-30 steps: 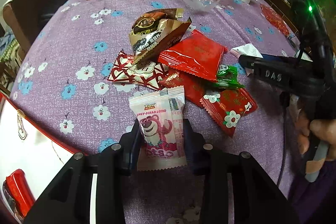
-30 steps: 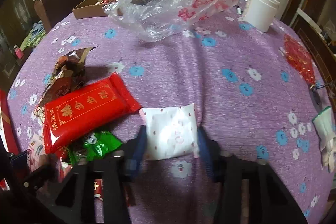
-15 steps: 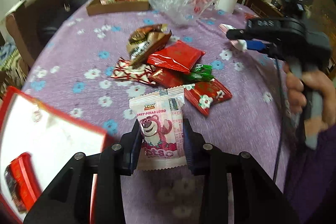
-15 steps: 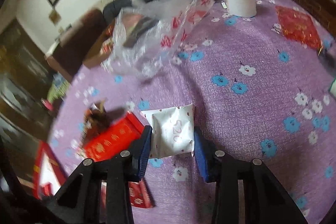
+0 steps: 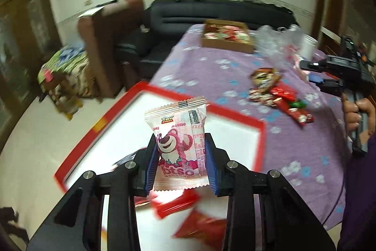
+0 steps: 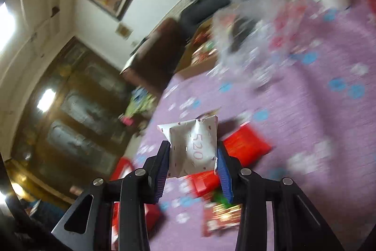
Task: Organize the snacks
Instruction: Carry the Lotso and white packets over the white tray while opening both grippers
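**Both grippers loaded; left packet carried over the red box**

The left gripper was clamped on the pink bear packet, which stood upright between the blue pads, clear of any surface. Below it lay the red-rimmed box with a white interior, holding at least two red packets near its close edge. The right gripper was closed on the white "520" packet, held above the purple floral tablecloth. A loose pile of snacks remained on the cloth, well apart from the box.

Judgement: the step in hand was placement into the box. Lower the bear packet toward bare white floor, beside the red packets rather than on them, and release only once it is low. Motion blur limited detail in both views.
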### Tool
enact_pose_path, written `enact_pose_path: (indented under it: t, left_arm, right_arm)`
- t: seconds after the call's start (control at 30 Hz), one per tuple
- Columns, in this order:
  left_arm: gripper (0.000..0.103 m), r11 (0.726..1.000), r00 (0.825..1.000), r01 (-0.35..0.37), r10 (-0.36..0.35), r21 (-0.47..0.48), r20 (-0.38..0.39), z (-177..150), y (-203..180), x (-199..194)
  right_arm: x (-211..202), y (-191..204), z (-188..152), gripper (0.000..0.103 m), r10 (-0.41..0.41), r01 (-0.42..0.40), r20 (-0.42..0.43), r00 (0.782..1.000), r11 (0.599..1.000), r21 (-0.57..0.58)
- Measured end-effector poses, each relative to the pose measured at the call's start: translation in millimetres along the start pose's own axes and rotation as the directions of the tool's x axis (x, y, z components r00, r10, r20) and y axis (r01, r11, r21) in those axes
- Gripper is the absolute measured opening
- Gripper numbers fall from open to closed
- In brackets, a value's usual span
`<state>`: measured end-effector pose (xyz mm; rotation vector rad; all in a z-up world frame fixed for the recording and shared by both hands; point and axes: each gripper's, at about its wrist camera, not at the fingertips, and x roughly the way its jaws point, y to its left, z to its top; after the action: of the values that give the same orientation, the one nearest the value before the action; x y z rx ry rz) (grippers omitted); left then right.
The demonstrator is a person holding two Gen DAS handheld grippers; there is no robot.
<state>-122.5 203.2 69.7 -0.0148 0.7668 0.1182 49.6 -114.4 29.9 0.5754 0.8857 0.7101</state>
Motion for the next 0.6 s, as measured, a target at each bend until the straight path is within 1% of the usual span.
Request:
enact_pose_path:
  t: [0.07,0.13,0.2,0.27,0.3,0.37,0.4,0.43,0.47,0.5,0.53,0.6]
  left_arm:
    - [0.034,0.999,1.000,-0.020,0.020,-0.025,-0.013,-9,17,1]
    - [0.034,0.998,0.999,-0.034,0.032,-0.044,-0.038,-16,30,5]
    - [0.034,0.998,0.998,-0.043,0.040,-0.046,-0.050,-21,35,9]
    - [0.034,0.998,0.997,-0.049,0.047,-0.041,-0.060,-25,34,13]
    - [0.034,0.997,0.997,-0.058,0.055,-0.041,-0.063,-26,35,14]
    - [0.036,0.997,0.996,-0.074,0.072,-0.025,-0.056,-28,32,15]
    - [0.044,0.996,0.995,-0.086,0.085,-0.020,-0.053,-29,33,14]
    - [0.054,0.994,0.994,-0.104,0.103,-0.020,-0.042,-29,34,12]
    - [0.059,0.993,0.994,-0.112,0.111,-0.023,-0.022,-30,37,9]
    - [0.066,0.993,0.993,-0.117,0.117,-0.025,0.001,-31,40,6]
    - [0.072,0.992,0.992,-0.125,0.126,-0.027,0.023,-31,42,2]
    - [0.073,0.990,0.989,-0.134,0.136,-0.042,0.055,-33,49,-1]
  right_arm:
    - [16,19,-8,0.038,0.070,-0.071,-0.049,0.996,0.997,-0.030]
    - [34,44,-20,0.038,0.093,-0.100,-0.098,0.991,0.992,-0.076]
    - [54,73,-36,0.038,0.089,-0.111,-0.155,0.984,0.985,-0.134]
    - [76,100,-56,0.038,0.096,-0.138,-0.223,0.970,0.974,-0.180]
    - [88,114,-67,0.039,0.084,-0.140,-0.253,0.964,0.968,-0.209]
    - [107,138,-87,0.042,0.030,-0.118,-0.301,0.953,0.954,-0.276]
    - [115,146,-94,0.045,-0.001,-0.100,-0.316,0.949,0.947,-0.305]
    - [119,153,-98,0.046,-0.015,-0.095,-0.319,0.947,0.940,-0.327]
    - [118,157,-99,0.047,-0.013,-0.098,-0.306,0.952,0.934,-0.344]
    - [111,160,-99,0.050,-0.006,-0.094,-0.275,0.961,0.932,-0.350]
    - [104,158,-94,0.059,0.000,-0.084,-0.237,0.971,0.935,-0.345]
    - [91,149,-85,0.060,0.029,-0.095,-0.208,0.978,0.944,-0.315]
